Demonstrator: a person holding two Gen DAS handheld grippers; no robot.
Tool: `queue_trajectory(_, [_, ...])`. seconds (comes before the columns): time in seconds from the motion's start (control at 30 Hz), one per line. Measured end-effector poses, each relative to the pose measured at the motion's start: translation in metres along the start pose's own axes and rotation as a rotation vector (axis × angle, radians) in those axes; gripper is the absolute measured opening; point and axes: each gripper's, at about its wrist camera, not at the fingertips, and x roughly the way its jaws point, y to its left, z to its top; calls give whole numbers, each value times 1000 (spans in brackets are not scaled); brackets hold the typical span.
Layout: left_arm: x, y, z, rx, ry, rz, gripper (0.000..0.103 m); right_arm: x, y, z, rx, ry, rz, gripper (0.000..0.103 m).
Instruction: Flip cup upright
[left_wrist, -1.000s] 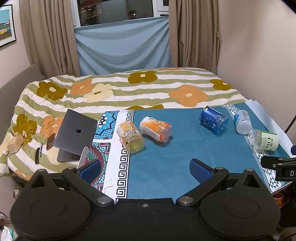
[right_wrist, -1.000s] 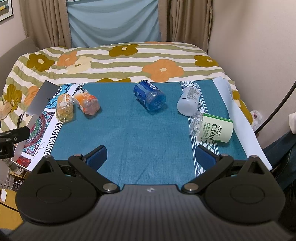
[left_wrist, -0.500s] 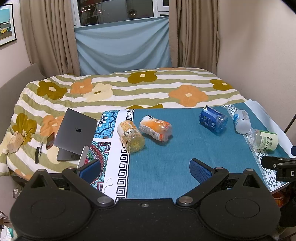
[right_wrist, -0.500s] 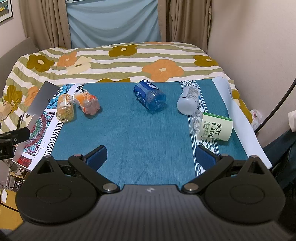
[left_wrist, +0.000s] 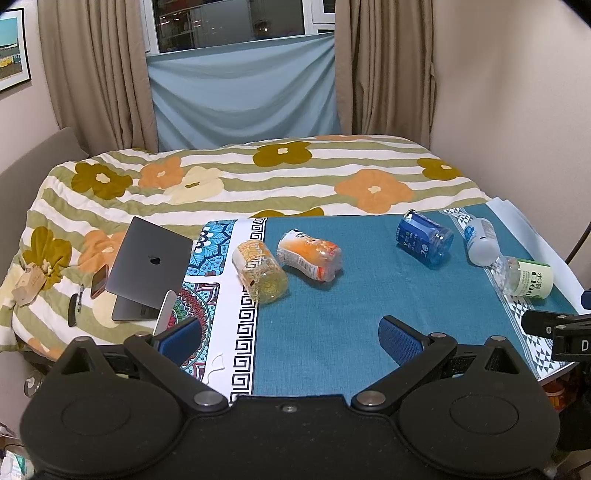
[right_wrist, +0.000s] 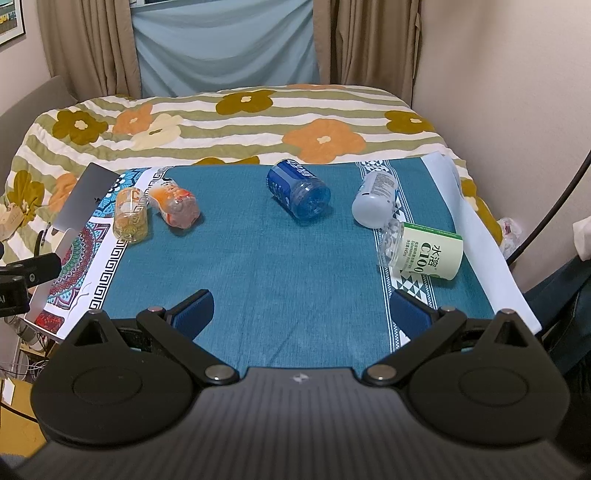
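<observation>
Your left tongs (left_wrist: 289, 334) and your right tongs (right_wrist: 302, 309) both hang over the near edge of the surface (right_wrist: 258, 266), each with its blue pads wide apart and nothing between them. No cup is touched yet.

Five cups lie on their sides on the teal cloth, so I cannot tell from the task alone which one is meant.

From the right tongs, the nearest is the green-label cup (right_wrist: 424, 249). It lies just ahead and to the right of the right pad. Its long axis runs almost left to right, with the clear bottom toward the left and the mouth toward the right. A little farther, touching or almost touching it, lies the white cup (right_wrist: 373, 201), with its axis pointing near to far.

From the left tongs, the nearest is the yellow cup (left_wrist: 260, 271), ahead and slightly left, on the white border of the cloth. Its axis runs near to far, a bit slanted. Just beside it on the right is the orange cup (left_wrist: 310, 254), lying more across.

The blue cup (right_wrist: 298, 194) is farther, near the middle. In my judgement the right tongs are somewhat nearer to it.

I think each hand should take the cup of its own side, and should close across the short width, not along the axis.
</observation>
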Motion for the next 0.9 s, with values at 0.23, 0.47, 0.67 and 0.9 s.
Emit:
queue_trajectory(0.23, [0,1,0,-3,1,-1,103,1,0,0,1,-1,0,103])
queue_trajectory(0.47, [0,2,0,-3,1,-1,103,0,1,0,1,-2,-2,103])
queue_trajectory(0.67, [0,3,0,4,0,-3,103,-1,0,0,4,0,-3,103])
queue_trajectory(0.9, [0,3,3,14,0,0,103,-3,-1,-1,13,-19,-13,103])
